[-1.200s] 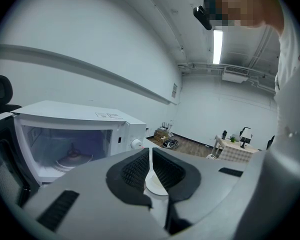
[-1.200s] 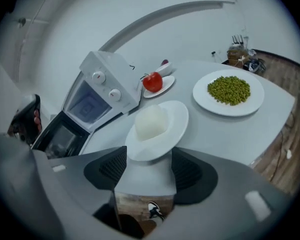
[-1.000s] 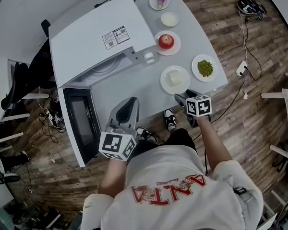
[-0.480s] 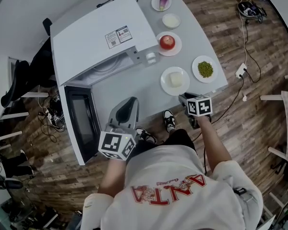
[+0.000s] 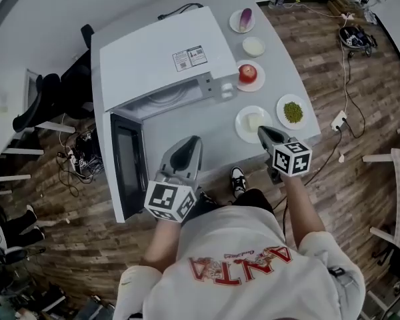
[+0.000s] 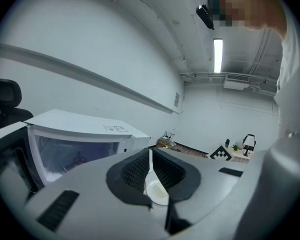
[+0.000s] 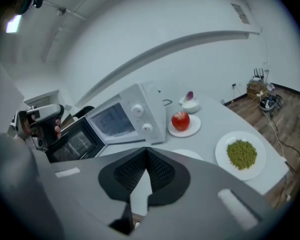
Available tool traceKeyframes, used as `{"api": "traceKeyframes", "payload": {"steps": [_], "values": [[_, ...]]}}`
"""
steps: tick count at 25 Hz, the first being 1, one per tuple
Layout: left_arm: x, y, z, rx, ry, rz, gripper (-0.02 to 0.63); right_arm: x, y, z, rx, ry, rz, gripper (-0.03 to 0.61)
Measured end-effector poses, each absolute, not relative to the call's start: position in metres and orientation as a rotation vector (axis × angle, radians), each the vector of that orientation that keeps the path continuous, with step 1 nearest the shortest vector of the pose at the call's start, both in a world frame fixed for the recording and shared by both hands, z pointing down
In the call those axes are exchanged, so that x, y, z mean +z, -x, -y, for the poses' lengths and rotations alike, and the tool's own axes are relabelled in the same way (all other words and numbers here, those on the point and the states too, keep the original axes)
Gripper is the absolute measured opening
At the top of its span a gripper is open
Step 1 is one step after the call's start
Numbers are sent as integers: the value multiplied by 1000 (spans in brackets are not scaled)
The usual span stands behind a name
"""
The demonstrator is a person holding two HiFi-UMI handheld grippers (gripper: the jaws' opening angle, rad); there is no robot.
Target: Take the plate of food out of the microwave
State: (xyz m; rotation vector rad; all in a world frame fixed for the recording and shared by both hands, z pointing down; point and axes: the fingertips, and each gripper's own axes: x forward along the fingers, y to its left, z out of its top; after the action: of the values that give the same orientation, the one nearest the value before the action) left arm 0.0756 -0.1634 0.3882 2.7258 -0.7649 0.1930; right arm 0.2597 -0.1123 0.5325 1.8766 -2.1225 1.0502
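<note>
Looks done: plate of food (image 5: 253,123) sits on the table (image 5: 187,120) outside the microwave (image 5: 160,65), door (image 5: 125,162) open, cavity looks empty. Right gripper (image 5: 262,131) jaws just closed together on nothing; plate lies just past its tips, not held. Left gripper (image 5: 189,144) also closed and empty, well left of the plate.

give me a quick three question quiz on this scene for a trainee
1. True or false: the microwave door stands open.
2. Which food is on the plate nearest the microwave's dials? A banana, B apple, C bread.
3. How many dishes stand on the table?
Key: 1 true; 2 B; 3 five.
</note>
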Motion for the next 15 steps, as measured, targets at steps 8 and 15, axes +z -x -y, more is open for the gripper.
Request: {"api": "traceKeyframes", "payload": {"steps": [8, 15], "values": [[358, -40, 174, 146, -2800, 908, 26, 412, -230, 145, 665, -1903, 2332, 2], [329, -12, 184, 72, -2817, 1023, 26, 317, -210, 149, 366, -1936, 2468, 2]]}}
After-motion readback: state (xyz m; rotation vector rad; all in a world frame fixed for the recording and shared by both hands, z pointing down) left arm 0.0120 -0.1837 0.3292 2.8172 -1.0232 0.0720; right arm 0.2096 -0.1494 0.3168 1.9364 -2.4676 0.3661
